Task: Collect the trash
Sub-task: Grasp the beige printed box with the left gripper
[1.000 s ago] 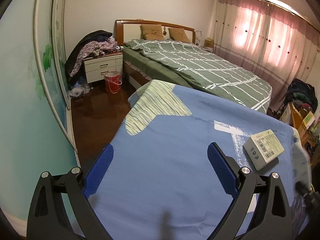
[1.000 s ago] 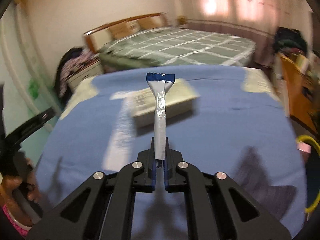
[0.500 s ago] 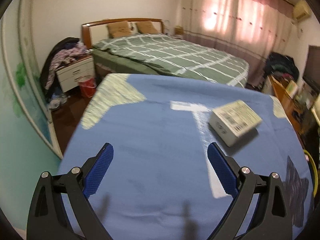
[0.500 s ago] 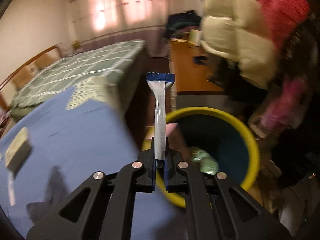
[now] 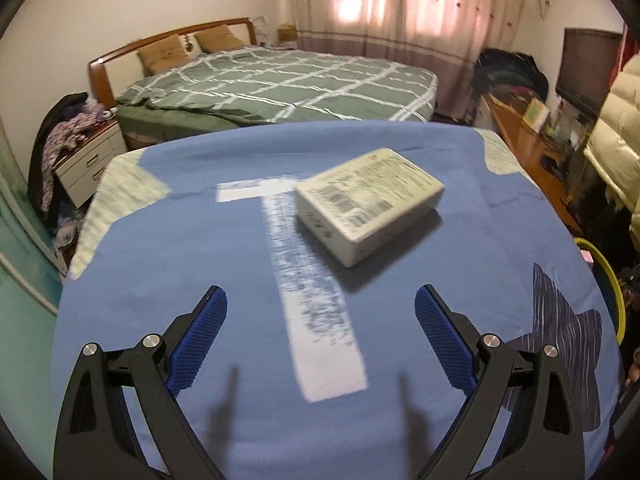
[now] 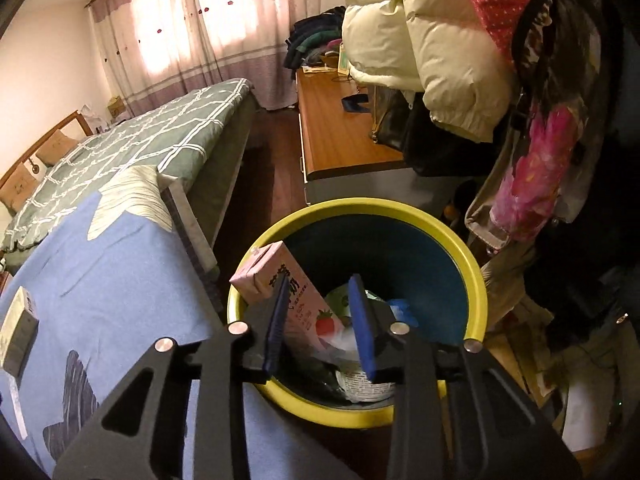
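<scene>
Where wrapper hung before, right gripper jaws opening, empty; bin below.

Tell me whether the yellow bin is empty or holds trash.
Holds trash: the yellow bin contains a pink carton and wrappers.

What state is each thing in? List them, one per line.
Left tongs: open, empty, above the blue cloth.
Right tongs: opening, nothing between them, over the bin.
White box: lying flat on the cloth.
Yellow-rimmed bin: partly filled.
Pink carton: leaning inside the bin.
</scene>
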Motion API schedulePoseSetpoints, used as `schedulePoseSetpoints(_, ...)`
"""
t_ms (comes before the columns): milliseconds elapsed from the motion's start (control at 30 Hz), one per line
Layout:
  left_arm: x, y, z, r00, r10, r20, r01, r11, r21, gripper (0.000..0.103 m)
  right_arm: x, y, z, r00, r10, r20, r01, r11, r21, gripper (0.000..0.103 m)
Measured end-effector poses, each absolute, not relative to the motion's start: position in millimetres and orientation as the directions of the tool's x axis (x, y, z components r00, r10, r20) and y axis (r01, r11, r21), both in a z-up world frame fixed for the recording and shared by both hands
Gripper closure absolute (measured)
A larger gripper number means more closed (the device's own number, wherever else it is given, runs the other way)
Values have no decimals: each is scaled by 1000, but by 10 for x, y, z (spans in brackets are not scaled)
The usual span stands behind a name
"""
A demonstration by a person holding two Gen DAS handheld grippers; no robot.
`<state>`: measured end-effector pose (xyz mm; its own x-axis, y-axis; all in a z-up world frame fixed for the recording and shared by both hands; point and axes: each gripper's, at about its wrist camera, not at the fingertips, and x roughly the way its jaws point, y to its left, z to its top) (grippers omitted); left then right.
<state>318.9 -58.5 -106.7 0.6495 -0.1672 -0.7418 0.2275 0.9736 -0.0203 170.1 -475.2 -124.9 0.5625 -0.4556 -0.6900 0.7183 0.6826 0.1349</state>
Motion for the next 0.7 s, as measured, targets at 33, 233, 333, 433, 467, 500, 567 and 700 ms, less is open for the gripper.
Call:
schedulePoseSetpoints(33, 3243, -644, -1087, 637, -171, -752, 234, 972, -23, 9, 1701, -4746, -1246, 566, -452, -690, 717, 683, 140, 71)
schedulePoseSetpoints(233, 3524, -849, -1200, 589, -181, -788, 253, 967, -34, 9, 1700, -4719, -1229, 584, -442, -681, 703, 694, 153, 63)
schedulePoseSetpoints(333, 3635, -977, -1233, 574, -194, -795, 272, 962, -38, 9, 1707, -4723, -1235, 591, -430, -683, 697, 698, 163, 62)
schedulePoseSetpoints(433, 3693, -1152, -1236, 564, -214, -798, 302, 952, -42, 9, 1708, -4725, -1237, 596, -423, -682, 692, 702, 169, 61)
schedulePoseSetpoints(467, 3690, -1207, -1235, 561, -220, -798, 310, 950, -44, 9, 1708, -4722, -1236, 598, -422, -681, 690, 704, 170, 60)
schedulePoseSetpoints(500, 3691, -1264, -1231, 558, -226, -798, 319, 947, -45, 9, 1709, -4714, -1232, 601, -421, -679, 687, 706, 170, 59)
schedulePoseSetpoints(567, 3674, -1443, -1223, 540, -261, -800, 362, 930, -60, 9, 1711, -4705, -1227, 603, -422, -677, 685, 709, 168, 58)
schedulePoseSetpoints(700, 3565, -1759, -1191, 514, -322, -795, 459, 886, -61, 9, 1707, -4710, -1228, 607, -416, -677, 682, 710, 174, 57)
